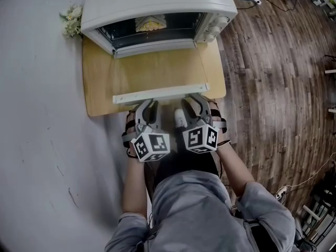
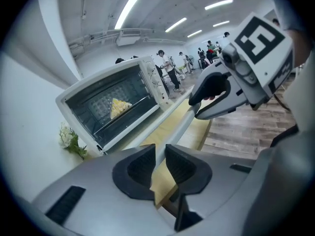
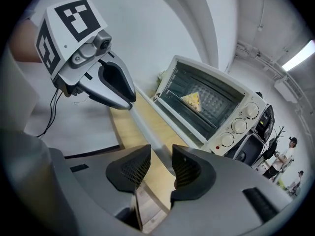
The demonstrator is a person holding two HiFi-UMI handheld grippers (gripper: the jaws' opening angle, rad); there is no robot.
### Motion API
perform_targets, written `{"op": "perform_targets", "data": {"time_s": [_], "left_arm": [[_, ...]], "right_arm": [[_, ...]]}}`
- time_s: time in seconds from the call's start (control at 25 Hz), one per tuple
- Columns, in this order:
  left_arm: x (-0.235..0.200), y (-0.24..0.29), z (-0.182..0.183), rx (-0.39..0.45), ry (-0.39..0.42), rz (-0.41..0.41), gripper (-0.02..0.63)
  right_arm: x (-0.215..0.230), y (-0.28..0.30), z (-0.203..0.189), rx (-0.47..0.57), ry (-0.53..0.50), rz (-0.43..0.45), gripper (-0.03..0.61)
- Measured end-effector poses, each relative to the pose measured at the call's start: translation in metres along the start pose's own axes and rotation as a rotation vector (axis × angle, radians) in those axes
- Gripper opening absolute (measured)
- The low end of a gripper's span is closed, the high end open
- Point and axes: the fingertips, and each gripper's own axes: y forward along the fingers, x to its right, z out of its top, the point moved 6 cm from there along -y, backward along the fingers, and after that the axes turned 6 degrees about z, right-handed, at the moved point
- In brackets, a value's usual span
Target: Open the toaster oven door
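The white toaster oven (image 1: 157, 4) stands at the back of a wooden table (image 1: 100, 96). Its glass door (image 1: 157, 70) lies folded down flat, with the pale handle bar (image 1: 160, 93) along its front edge. A yellow piece of food (image 1: 150, 22) sits inside on the rack. My left gripper (image 1: 147, 105) is just short of the bar's middle, its jaws a narrow gap apart, and the bar (image 2: 179, 122) runs past its tips. My right gripper (image 1: 195, 101) is open at the bar's right end (image 3: 157, 149), which lies in the gap without the pads pressing on it.
A small bunch of flowers (image 1: 71, 20) lies at the oven's left rear corner. The table's front edge is right under both grippers. Wooden floor (image 1: 273, 88) lies to the right, and grey floor (image 1: 37, 114) to the left. People stand far off across the room (image 2: 172, 70).
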Motion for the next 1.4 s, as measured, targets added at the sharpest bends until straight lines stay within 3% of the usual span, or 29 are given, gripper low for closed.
{"op": "perform_targets", "data": {"time_s": [0.68,0.92,1.4], "left_arm": [[0.024,0.016,-0.035,0.049,-0.017,0.061,0.057],[0.029,0.023,-0.044,0.029,-0.029,0.048,0.057],[0.030,0.023,-0.048,0.096,-0.057,0.135,0.029]], "right_arm": [[-0.034,0.017,-0.040,0.036,0.031,-0.025,0.126],[-0.037,0.018,-0.039,0.052,0.031,-0.033,0.126],[-0.040,0.023,-0.044,0.136,0.038,-0.053,0.103]]}}
